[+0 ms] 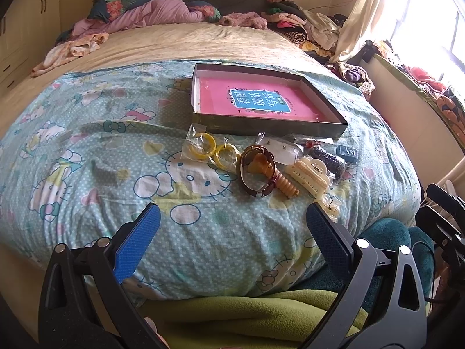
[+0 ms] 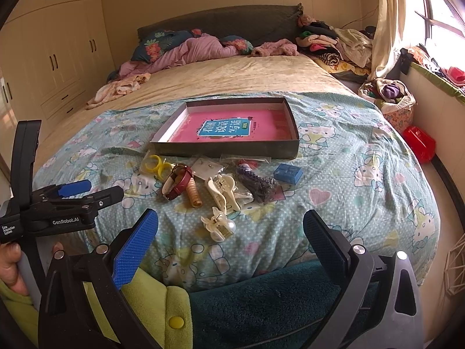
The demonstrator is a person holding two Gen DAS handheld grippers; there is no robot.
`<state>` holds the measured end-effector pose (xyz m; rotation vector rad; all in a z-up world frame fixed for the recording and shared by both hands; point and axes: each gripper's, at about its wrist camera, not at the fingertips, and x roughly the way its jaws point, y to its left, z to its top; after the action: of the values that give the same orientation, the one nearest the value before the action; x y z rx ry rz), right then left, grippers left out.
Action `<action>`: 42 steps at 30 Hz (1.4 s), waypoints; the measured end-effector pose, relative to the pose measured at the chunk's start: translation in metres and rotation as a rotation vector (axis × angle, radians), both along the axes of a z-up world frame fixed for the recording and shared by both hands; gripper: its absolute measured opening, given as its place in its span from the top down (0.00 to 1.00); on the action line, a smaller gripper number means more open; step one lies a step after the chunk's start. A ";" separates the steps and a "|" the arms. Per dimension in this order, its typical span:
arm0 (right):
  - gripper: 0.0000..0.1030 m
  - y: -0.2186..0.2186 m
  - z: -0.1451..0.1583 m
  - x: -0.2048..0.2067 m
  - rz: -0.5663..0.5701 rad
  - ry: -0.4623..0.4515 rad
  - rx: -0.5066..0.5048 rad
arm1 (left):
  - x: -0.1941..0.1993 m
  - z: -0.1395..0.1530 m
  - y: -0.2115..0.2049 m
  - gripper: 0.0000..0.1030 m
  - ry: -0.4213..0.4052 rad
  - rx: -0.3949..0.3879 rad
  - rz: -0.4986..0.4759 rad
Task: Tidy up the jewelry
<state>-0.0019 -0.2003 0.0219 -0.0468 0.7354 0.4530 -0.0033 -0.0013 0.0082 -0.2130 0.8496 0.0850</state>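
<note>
I held my left gripper low over the near edge of the quilt, its blue pads spread wide with nothing between them. My right gripper hung the same way, released and empty, and from its camera I could see my left hand around the other tool's handle.

The jewelry lay in a loose heap on the quilt, just in front of the box and well ahead of both grippers. The box sat open, with only a pink book inside it.

At the heap's left were yellow rings in a clear bag. Beside them lay a watch with a dark red strap, touching a tan spiral tie. To its right sat a big cream claw clip, and a small clip with a pearl lay nearest my right gripper. Behind the big clip was a clear packet of earrings. Further right lay a bag of dark beads, then a small blue case, apart from the rest.
</note>
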 end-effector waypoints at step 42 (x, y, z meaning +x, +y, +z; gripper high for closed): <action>0.04 0.054 -0.080 0.046 0.176 0.156 -0.175 | 0.035 -0.033 0.062 0.09 0.083 -0.032 0.086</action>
<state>0.0438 -0.1461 -0.0584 -0.2438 0.9271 0.5638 0.0321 0.0609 -0.0247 -0.2782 0.9252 0.1618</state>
